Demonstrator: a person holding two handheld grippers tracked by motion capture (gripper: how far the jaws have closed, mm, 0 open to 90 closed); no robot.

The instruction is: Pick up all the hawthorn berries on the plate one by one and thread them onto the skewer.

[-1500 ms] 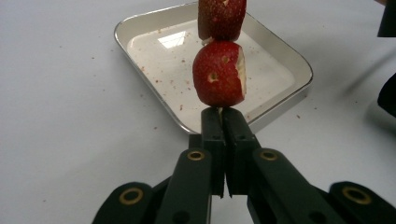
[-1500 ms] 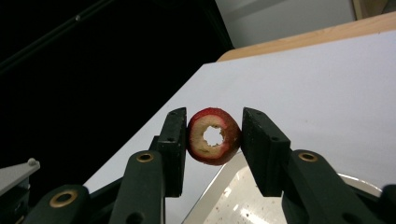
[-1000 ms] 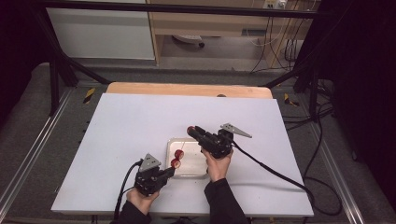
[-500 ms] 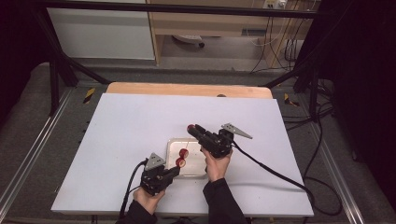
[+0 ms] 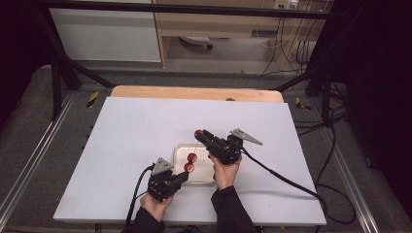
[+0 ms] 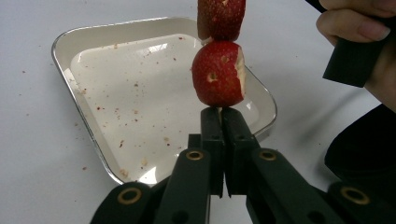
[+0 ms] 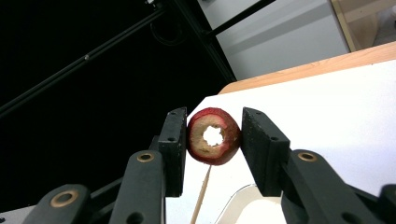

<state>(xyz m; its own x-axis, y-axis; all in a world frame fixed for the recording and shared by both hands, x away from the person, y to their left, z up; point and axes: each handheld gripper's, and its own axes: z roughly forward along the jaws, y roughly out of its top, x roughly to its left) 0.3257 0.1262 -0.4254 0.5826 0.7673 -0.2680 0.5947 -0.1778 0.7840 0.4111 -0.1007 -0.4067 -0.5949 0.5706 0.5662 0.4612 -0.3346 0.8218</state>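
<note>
The left gripper (image 5: pixel 180 177) sits low at the near edge of the white table (image 5: pixel 126 145), its jaws pinched tight together on the bottom end of a thin wooden skewer (image 7: pixel 201 196). In the left gripper view the jaws meet with no gap, and right above their tips sits a red fruit piece (image 6: pixel 218 73), cored, a pale cut face on its right side. A second red piece (image 6: pixel 221 18) sits just above it on the same stick, touching it.

Up top, the right gripper (image 5: pixel 199 134) holds a third piece, a ring (image 7: pixel 214 136) of red skin with pale flesh and a hole through the middle. The jaws stand part open, one pad against each side of the ring, and the skewer runs down out of it toward the tray.

From the high view the two lower pieces hang over the tray (image 5: pixel 206 180), a shallow white dish with a metal rim, speckled with red crumbs, lying between the two hands. The ring is higher, off the tray's far edge. The person's right hand (image 5: pixel 224 171) grips its tool just beside the tray.
</note>
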